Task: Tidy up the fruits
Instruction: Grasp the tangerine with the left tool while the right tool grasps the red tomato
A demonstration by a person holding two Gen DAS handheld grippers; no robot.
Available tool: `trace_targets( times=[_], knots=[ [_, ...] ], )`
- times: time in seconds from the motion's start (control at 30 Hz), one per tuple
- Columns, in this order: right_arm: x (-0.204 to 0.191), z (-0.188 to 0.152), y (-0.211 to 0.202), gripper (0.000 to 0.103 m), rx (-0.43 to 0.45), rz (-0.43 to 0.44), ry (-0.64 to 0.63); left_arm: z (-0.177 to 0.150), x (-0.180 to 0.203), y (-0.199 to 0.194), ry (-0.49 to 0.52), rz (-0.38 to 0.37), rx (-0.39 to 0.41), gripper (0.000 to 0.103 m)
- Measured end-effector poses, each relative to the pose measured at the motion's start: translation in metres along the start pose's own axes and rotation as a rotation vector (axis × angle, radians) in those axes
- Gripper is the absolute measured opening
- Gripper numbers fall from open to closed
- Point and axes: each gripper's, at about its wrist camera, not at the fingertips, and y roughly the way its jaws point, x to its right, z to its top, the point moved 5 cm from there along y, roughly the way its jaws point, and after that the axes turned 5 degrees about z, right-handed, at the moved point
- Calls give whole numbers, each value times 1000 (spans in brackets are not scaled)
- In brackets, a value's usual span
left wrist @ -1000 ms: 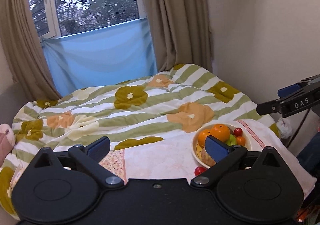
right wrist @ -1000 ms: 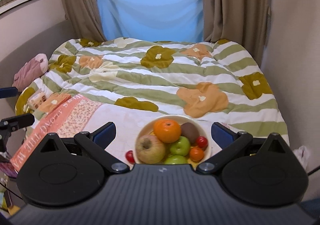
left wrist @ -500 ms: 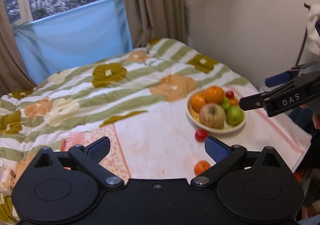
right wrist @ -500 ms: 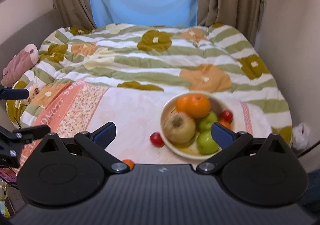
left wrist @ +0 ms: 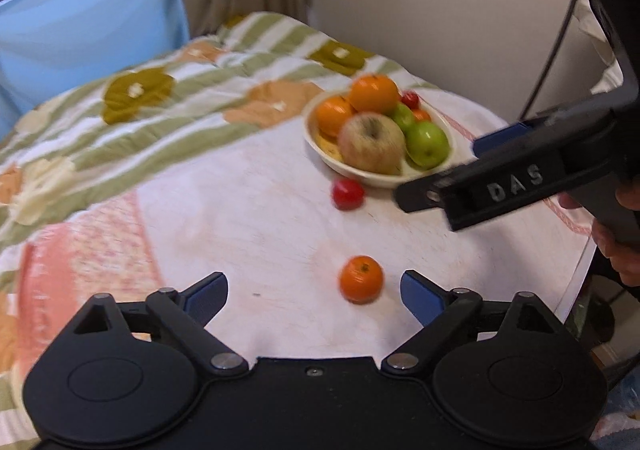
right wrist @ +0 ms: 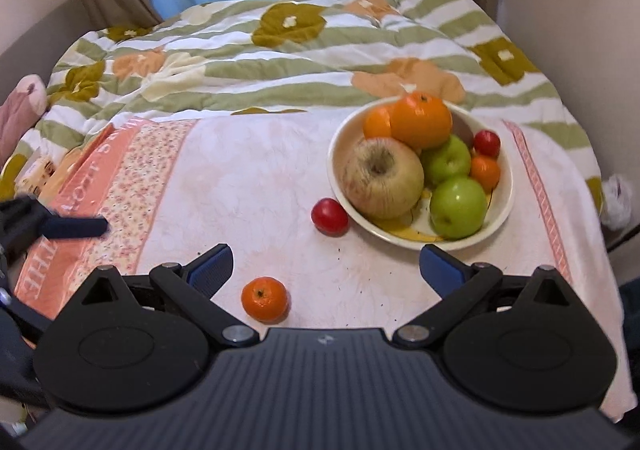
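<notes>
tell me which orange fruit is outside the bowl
The small mandarin lying alone on the cloth near the grippers; the other orange fruits sit in the bowl.

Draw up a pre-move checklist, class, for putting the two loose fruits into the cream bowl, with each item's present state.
1. Left gripper open, empty: ok.
2. Right gripper open, empty: ok.
3. Small orange mandarin loose on the pale cloth, just ahead of the left gripper: ok.
4. Small round red fruit beside the cream bowl, outside it: ok.
5. Room in the bowl: not ok, fruit is piled high.
6. Whether the red fruit touches the bowl: cannot tell.
</notes>
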Motion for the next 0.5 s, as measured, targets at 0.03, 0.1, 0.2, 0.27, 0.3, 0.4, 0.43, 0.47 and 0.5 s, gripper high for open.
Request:
trace_targets(
  times=[0.03, 0.1, 0.2, 0.27, 0.3, 0.4, 0.43, 0.47, 0.5],
  knots=[
    [1, -1, 5, 103, -4, 1, 8, -2, 4, 8, 5, -8, -12, 89],
    [3, -4, 15, 103, -15, -2, 15, -4, 11, 25, 6, -24, -33, 84],
    [7, -6, 31, 103, -34, 6, 30, -6, 18, 46, 4, -40, -52, 78],
    [10, -8, 42, 103, -51, 12, 38, -7, 23, 59, 19, -38, -57, 74],
    [12, -8, 47, 103, -59, 14, 45, -6, 25, 65, 25, -38, -59, 71],
    [17, -10, 60, 98, -80, 21, 66, -6, 31, 79, 42, -51, -72, 62],
    [18, -10, 63, 96, -85, 23, 72, -7, 33, 83, 48, -53, -75, 59],
    [19, -11, 66, 95, -89, 25, 74, -7, 34, 86, 54, -54, -78, 58],
    [19, -11, 69, 94, -94, 26, 75, -8, 34, 88, 58, -53, -82, 56]
  ],
)
